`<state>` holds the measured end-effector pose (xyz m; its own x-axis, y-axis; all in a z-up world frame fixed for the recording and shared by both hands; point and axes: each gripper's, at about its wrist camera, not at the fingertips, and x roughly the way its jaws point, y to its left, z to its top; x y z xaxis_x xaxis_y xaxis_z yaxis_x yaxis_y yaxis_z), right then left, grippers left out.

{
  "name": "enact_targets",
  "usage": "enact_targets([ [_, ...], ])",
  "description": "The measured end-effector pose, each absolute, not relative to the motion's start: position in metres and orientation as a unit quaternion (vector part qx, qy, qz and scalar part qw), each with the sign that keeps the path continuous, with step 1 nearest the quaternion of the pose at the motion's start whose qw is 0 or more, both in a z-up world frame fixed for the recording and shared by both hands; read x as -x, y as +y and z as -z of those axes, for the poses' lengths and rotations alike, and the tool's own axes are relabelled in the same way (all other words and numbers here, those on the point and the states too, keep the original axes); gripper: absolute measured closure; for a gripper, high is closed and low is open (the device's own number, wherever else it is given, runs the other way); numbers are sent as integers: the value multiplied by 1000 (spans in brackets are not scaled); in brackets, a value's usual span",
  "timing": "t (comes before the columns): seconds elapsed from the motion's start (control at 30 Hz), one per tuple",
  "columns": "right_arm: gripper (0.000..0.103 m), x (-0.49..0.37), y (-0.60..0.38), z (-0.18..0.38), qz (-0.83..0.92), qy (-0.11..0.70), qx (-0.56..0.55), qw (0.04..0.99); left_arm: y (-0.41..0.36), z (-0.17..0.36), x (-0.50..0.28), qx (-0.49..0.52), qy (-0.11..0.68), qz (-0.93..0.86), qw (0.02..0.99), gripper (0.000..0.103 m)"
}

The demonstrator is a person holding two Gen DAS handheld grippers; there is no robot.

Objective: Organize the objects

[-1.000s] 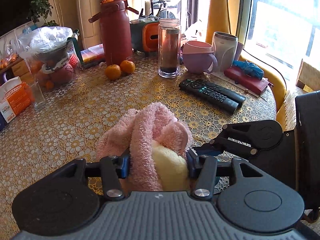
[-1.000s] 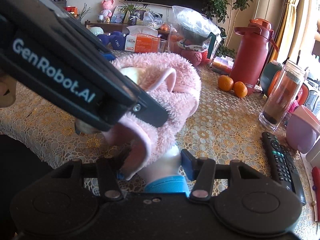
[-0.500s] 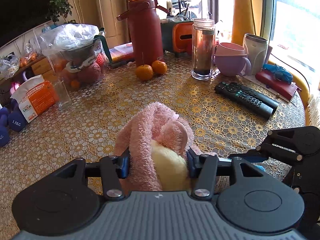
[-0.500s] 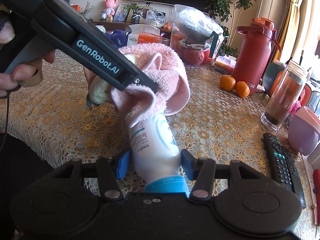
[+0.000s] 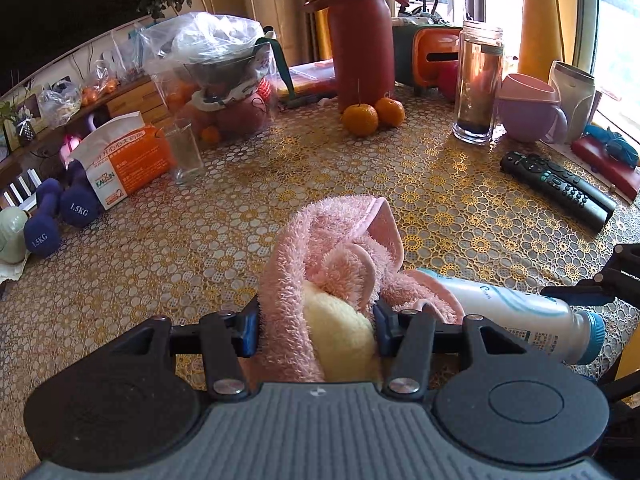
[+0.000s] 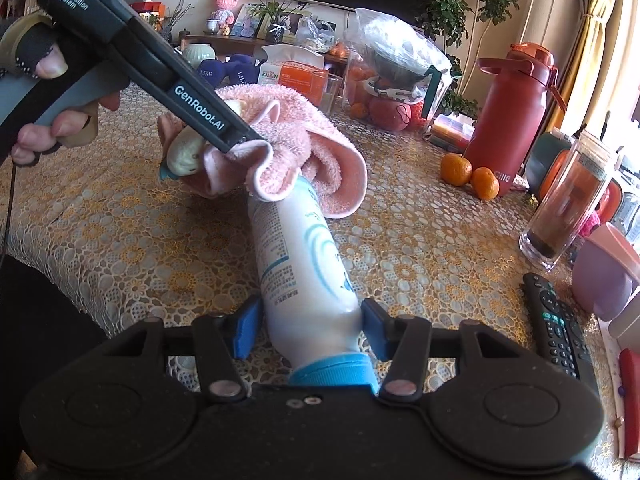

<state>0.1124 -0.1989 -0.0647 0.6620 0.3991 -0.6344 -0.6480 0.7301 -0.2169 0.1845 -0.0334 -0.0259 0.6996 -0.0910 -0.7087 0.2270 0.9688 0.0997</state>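
My left gripper (image 5: 316,320) is shut on a pink fluffy towel (image 5: 336,248) with a pale yellow lining, held above the table. In the right wrist view the left gripper (image 6: 208,148) holds the towel (image 6: 304,148) over the far end of a white bottle (image 6: 296,256) with a blue cap. My right gripper (image 6: 308,328) is shut on that bottle near its cap end. The bottle also shows in the left wrist view (image 5: 516,312), its far end under the towel's edge.
On the gold lace tablecloth (image 5: 200,240): two remotes (image 5: 560,188), a glass jar (image 5: 478,80), a red thermos (image 5: 358,36), two oranges (image 5: 374,118), a purple cup (image 5: 528,108), an empty glass (image 5: 186,152), a tissue box (image 5: 120,160), blue dumbbells (image 5: 60,216), a bagged fruit bowl (image 5: 216,76).
The two grippers have drawn apart. The bottle has slid out from inside the towel and most of its length now shows. The left gripper has swung left.
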Motion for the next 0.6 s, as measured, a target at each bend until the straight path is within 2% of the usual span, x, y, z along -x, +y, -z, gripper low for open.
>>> enact_targets([
  [0.2,50,-109,-195,65,-295,272,252,881,-25,10,-166,-74,369,99,921,51],
  [0.37,50,-110,-194,64,-296,270,256,880,-44,-11,-138,-85,346,151,922,51],
  [0.6,50,-95,-186,73,-289,227,334,868,-79,-25,-122,-83,334,211,915,51],
])
